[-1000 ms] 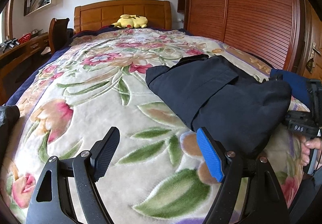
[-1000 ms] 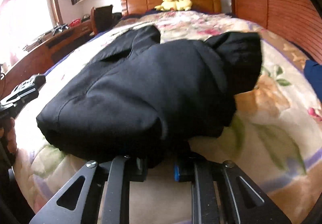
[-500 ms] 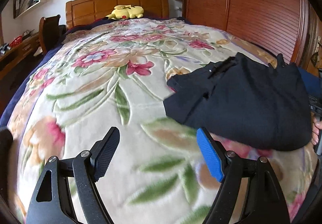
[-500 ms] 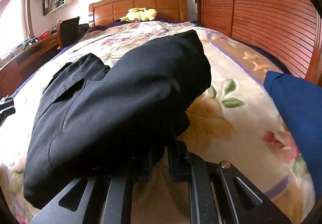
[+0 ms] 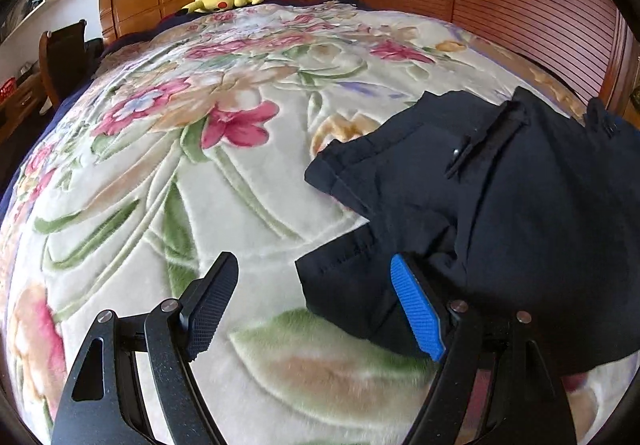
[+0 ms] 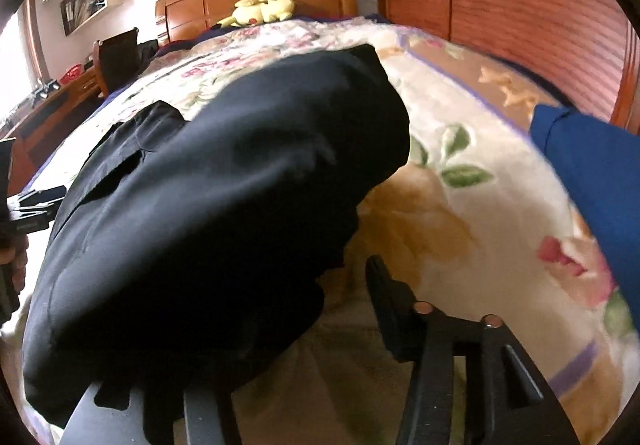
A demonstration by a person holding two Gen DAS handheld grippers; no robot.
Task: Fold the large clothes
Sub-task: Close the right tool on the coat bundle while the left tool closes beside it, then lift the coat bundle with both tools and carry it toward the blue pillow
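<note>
On the floral blanket (image 5: 224, 205), the left gripper (image 5: 312, 305) is held spread and empty, a hem of the folded dark garment (image 5: 520, 205) lying between its fingers. The right gripper (image 6: 280, 345) is spread too, the bundle draped over its left finger. The fold could be dragged apart if that finger snags on withdrawal. A blue cloth (image 6: 592, 181) lies near on the right.

I see open floral blanket (image 5: 168, 181) left of the folded dark garment (image 5: 520, 213). Right of the garment, a blue cloth (image 6: 592, 181) obstructs passage.
</note>
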